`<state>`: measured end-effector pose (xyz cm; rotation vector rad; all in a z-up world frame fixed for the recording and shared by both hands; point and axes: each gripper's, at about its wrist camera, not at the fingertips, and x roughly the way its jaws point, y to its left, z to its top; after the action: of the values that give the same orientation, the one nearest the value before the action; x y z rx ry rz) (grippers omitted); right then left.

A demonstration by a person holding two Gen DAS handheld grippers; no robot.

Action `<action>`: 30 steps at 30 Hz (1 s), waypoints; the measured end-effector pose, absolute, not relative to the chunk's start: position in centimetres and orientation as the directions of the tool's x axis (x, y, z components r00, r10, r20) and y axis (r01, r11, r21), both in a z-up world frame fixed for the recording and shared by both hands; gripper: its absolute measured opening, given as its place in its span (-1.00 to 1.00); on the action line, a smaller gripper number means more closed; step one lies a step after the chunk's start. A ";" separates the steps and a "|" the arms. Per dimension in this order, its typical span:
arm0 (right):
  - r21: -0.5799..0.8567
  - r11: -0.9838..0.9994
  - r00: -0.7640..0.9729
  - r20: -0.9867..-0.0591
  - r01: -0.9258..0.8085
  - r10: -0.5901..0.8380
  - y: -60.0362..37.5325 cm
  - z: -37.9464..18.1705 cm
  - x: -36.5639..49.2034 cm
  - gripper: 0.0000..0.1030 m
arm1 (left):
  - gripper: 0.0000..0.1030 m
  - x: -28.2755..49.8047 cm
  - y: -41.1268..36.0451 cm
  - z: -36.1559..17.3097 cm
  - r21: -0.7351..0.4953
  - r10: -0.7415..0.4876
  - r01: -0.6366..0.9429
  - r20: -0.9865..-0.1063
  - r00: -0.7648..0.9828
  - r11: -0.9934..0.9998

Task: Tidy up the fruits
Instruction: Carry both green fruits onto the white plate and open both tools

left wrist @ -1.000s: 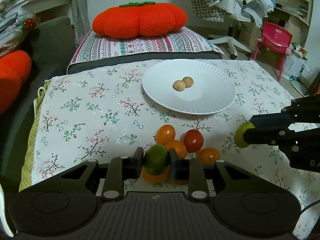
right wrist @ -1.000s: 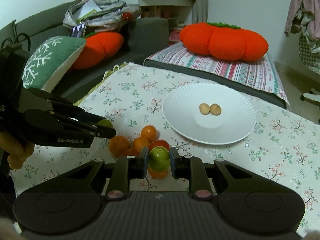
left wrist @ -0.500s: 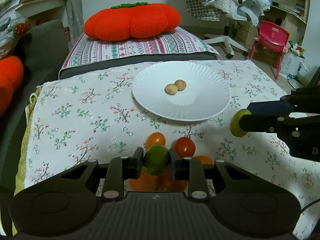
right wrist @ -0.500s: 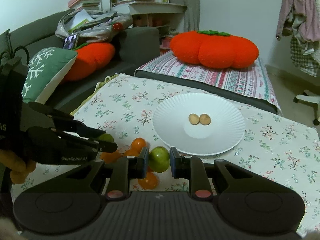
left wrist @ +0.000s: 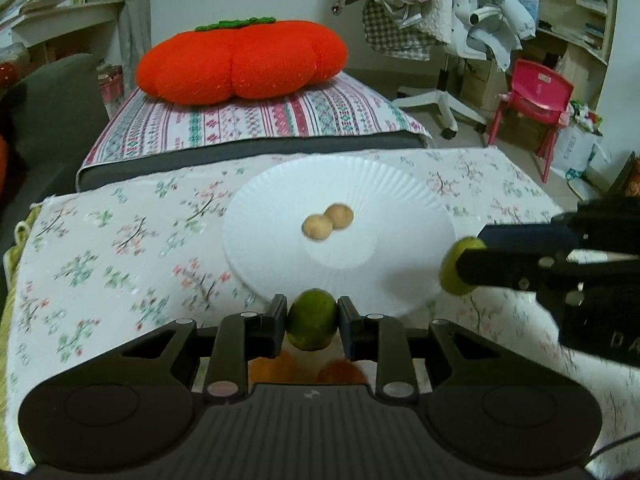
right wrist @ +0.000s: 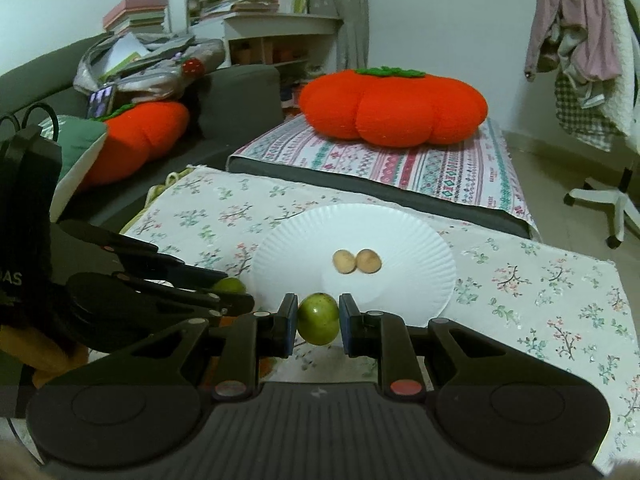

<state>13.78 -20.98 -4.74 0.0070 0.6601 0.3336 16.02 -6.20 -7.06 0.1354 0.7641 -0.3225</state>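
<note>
My left gripper (left wrist: 312,322) is shut on a green fruit (left wrist: 311,318) just above the near rim of a white paper plate (left wrist: 400,200). My right gripper (right wrist: 319,319) is shut on another green fruit (right wrist: 319,318) at the plate's (right wrist: 420,248) near rim. Two small tan fruits (left wrist: 327,222) lie side by side in the plate's middle; they also show in the right wrist view (right wrist: 357,261). The right gripper and its fruit (left wrist: 456,266) show at the right of the left wrist view. Orange and red fruits (left wrist: 308,372) lie mostly hidden under my left gripper.
The plate lies on a floral tablecloth (left wrist: 112,240). Behind it is a striped cushion (left wrist: 248,120) with an orange pumpkin pillow (left wrist: 240,66). A dark sofa (right wrist: 236,96) stands at the left, a pink chair (left wrist: 536,96) at the right.
Both grippers have moved forward toward the plate, each still holding its green fruit. The pile of orange and red fruits has slipped under my left gripper.
</note>
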 end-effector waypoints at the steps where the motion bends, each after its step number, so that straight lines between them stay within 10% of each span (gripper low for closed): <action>1: 0.117 0.948 0.739 -0.600 -0.297 0.306 -21.1 -4.9 14.1 -0.62 | -0.93 16.5 -6.5 -7.2 0.007 -0.237 0.336 -0.693 0.681 0.942; 30: 0.175 0.962 0.716 -0.643 -0.208 0.272 -21.6 -9.1 18.7 -0.61 | -0.92 19.5 -7.3 -10.1 0.069 -0.218 0.353 -0.672 0.708 0.933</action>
<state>18.69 -21.59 -9.08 0.0926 0.7253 0.2658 19.51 -7.31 -10.07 0.1987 0.7182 -0.3195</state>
